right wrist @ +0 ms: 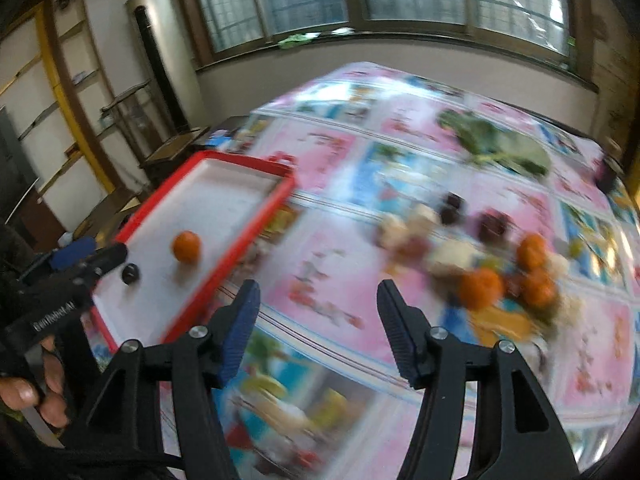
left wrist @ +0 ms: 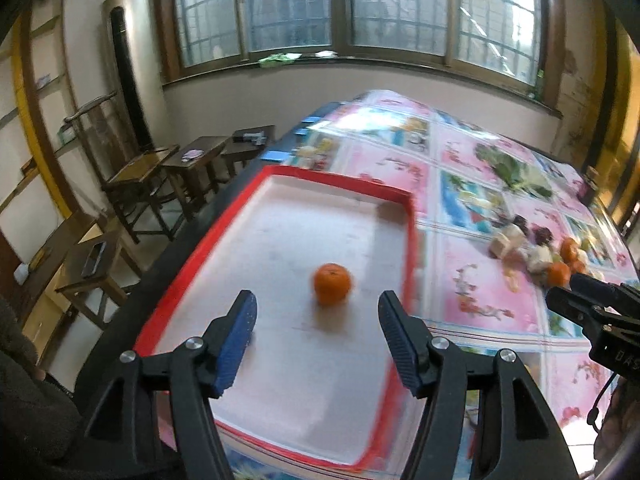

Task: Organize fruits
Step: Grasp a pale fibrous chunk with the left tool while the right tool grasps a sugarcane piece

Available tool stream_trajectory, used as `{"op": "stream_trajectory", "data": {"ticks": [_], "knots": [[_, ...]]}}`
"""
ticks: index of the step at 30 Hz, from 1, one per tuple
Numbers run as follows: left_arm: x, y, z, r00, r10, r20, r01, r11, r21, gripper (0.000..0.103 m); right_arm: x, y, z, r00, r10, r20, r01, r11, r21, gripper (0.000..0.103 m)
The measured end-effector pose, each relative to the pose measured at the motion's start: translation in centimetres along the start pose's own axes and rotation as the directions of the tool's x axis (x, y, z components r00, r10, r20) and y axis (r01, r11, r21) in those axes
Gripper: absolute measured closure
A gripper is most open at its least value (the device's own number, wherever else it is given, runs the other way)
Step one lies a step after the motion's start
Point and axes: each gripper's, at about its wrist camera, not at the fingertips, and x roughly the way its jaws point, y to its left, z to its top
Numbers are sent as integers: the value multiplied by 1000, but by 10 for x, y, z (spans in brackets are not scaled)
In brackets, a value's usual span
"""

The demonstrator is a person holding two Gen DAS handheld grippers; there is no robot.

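Red-rimmed tray (left wrist: 410,240) holds one tangerine (left wrist: 332,283); three more (right wrist: 480,289) piled right; both claws, left (left wrist: 318,344) and right (right wrist: 318,330), spread apart, nothing gripped.

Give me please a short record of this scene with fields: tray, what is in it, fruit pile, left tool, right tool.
tray: red rim, white floor, on the table's left part
in tray: one orange; a small dark item near it, too blurred to name
pile: oranges and other items on the cloth, right of the tray
left tool: open, empty, above the tray
right tool: open, empty, above the cloth
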Motion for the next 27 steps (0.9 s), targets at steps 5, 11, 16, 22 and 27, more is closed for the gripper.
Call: {"op": "stream_trajectory", "data": {"ticks": [5,11,16,22,27], "knots": [[-2,-36,-3,997,-74,-9,74,996,50,40,-21,-40,-23,997,-72,-3,72,996,57,41],[2,-85,-7,980,-193,-47,197,974,108,40,-49,-88,-46,988,-152,2,151,981,126,41],[14,-115,-5,963,-254,-93,265,957,122,40,-58,-115,-55,981,-194,-7,192,965,176,41],[42,-138,1,948,-282,-147,301,946,122,40,-48,-138,-53,969,-247,-16,245,949,197,41],[72,-148,16,939,-288,-188,314,941,124,40,-30,-157,-45,960,-276,-42,278,939,202,41]]}}
